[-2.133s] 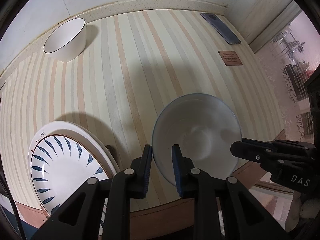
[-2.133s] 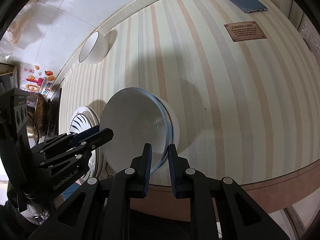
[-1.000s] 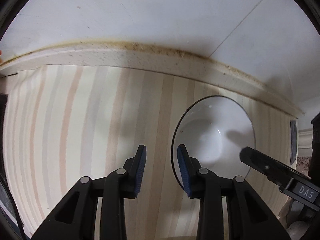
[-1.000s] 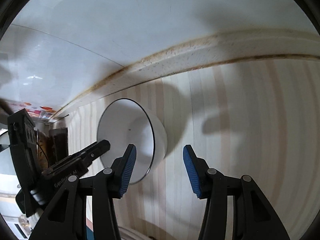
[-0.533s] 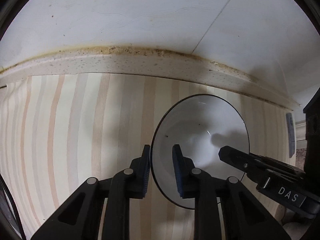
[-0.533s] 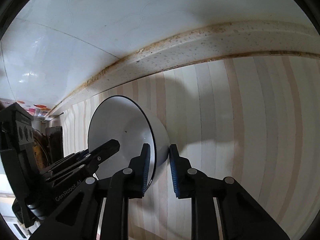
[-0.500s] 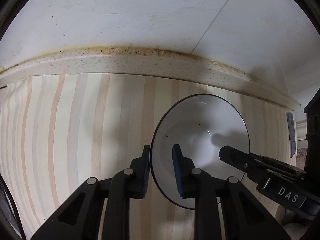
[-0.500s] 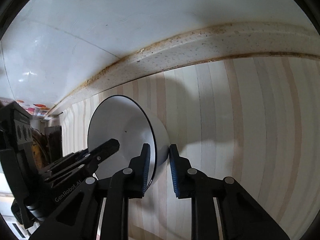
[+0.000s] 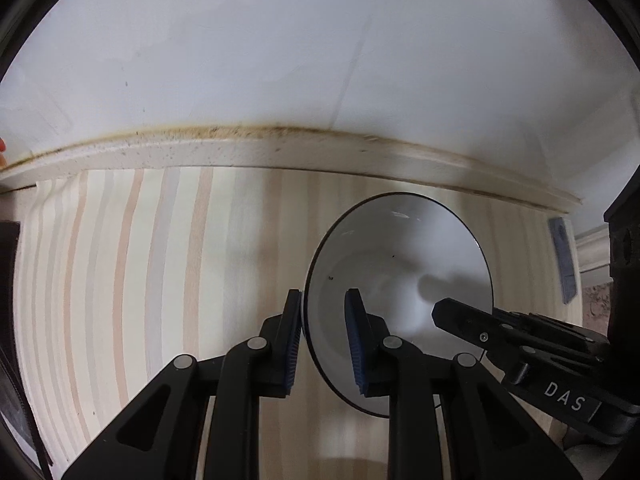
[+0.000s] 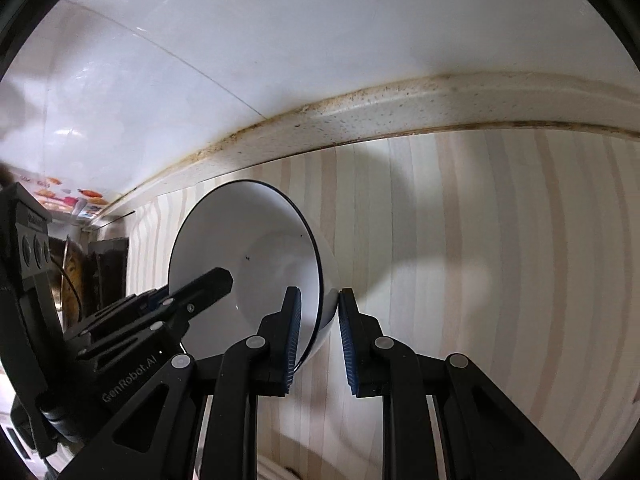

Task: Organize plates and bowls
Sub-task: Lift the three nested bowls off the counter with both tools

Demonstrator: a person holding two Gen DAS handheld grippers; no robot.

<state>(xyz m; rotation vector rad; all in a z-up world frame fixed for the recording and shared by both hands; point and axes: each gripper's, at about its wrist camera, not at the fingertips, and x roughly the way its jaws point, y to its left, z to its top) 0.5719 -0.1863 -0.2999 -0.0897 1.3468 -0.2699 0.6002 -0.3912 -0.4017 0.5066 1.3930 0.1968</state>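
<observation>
White and dark-rimmed, the bowl (image 9: 400, 264) hung between the 2 grippers, tipped on its side with its open mouth facing the left gripper's camera. The left gripper (image 9: 322, 336) was clamped on the near rim, 1 blue pad (image 9: 293, 340) against the outer wall and the other inside the bowl. The right gripper (image 10: 318, 330) pinched the opposite rim in the same way, 1 pad (image 10: 293, 332) inside and the other (image 10: 347, 332) pressed on the outer wall. Both sets of jaws stood narrow, with only the thin wall of the bowl between them. The right gripper's jaws had just been closing onto that rim, and the left gripper's jaws had just been closing on theirs.

In the left view the right gripper (image 9: 436, 312) reached in from the right across the bowl's far edge; in the right view the left gripper (image 10: 230, 280) reached in from the left. The bowl sat over the striped tabletop (image 9: 160, 280), near the speckled ledge (image 9: 240, 152) under the white wall (image 9: 280, 60). Whether its base touched the table could not be told. A blue phone (image 9: 562, 256) lay at the far right edge of the table.
</observation>
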